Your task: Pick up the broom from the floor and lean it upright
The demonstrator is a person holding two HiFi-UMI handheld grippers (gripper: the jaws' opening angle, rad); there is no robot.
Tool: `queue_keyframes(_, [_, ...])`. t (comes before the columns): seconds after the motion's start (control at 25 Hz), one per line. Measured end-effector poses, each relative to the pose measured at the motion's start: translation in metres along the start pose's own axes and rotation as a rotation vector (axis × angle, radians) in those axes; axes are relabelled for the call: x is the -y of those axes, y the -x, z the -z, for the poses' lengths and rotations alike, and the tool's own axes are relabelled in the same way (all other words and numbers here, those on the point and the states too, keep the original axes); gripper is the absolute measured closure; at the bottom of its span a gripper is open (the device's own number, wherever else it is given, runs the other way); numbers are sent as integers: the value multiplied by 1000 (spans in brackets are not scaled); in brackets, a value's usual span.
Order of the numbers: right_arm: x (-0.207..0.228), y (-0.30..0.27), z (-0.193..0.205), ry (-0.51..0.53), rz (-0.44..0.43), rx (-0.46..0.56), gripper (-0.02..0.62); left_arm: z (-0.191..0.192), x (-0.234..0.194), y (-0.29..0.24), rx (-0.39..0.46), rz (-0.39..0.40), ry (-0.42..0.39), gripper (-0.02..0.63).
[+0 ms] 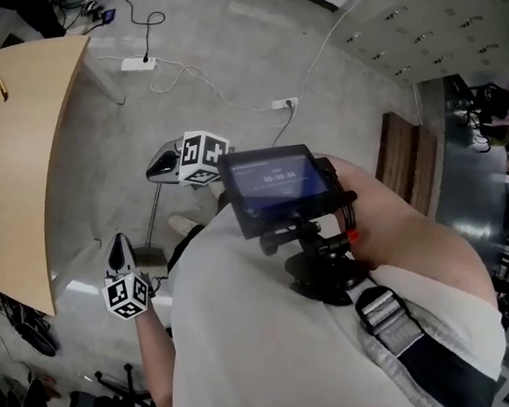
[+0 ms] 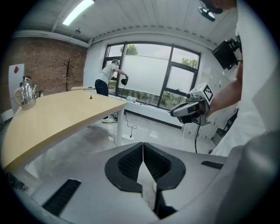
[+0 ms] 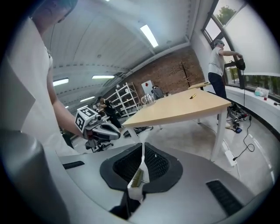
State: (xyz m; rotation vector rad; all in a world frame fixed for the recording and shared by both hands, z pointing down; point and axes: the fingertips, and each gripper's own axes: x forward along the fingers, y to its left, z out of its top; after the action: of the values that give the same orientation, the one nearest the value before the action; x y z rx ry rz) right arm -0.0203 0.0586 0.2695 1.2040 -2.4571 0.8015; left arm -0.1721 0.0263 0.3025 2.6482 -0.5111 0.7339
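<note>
Broom (image 1: 154, 218) seems already propped by the table (image 1: 25, 153) edge, between my left claw (image 1: 118, 247) and right claw (image 1: 155, 168), both shut tight on nothing, so I judge little left beyond checking it stands.

2 grippers (image 1: 118, 243) (image 1: 150, 169), 1 table (image 1: 25, 153), 1 kettle (image 2: 25, 95), 2 pwr strips (image 1: 138, 64) (image 1: 284, 104), 1 coat rack (image 2: 68, 70).

The broom (image 1: 154, 216), thin grey handle and dark head, rests on the concrete floor.
</note>
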Motion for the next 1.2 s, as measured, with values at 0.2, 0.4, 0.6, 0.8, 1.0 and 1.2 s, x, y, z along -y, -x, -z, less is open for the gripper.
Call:
queue_keyframes(0.2, [-3, -10, -7, -3, 37, 10, 568, -7, -18, -8, -40, 51, -41, 595])
queue_keyframes(0.4, [2, -7, 4, -51, 58, 17, 568, -4, -17, -12, -97, 82, -59, 595])
queue_keyframes(0.6, [7, 9, 35, -120, 105, 15, 568, 23, 8, -26, -157, 138, -72, 595])
queue_keyframes(0.8, [9, 5, 63, -159, 58, 7, 568, 34, 20, -35, -189, 100, -18, 595])
queue_keyframes(1.0, [60, 5, 107, -171, 42, -31, 568, 41, 31, -90, -203, 87, -14, 595])
queue_keyframes(1.2, [84, 3, 130, -187, 46, -26, 568, 63, 38, -117, -245, 101, -104, 595])
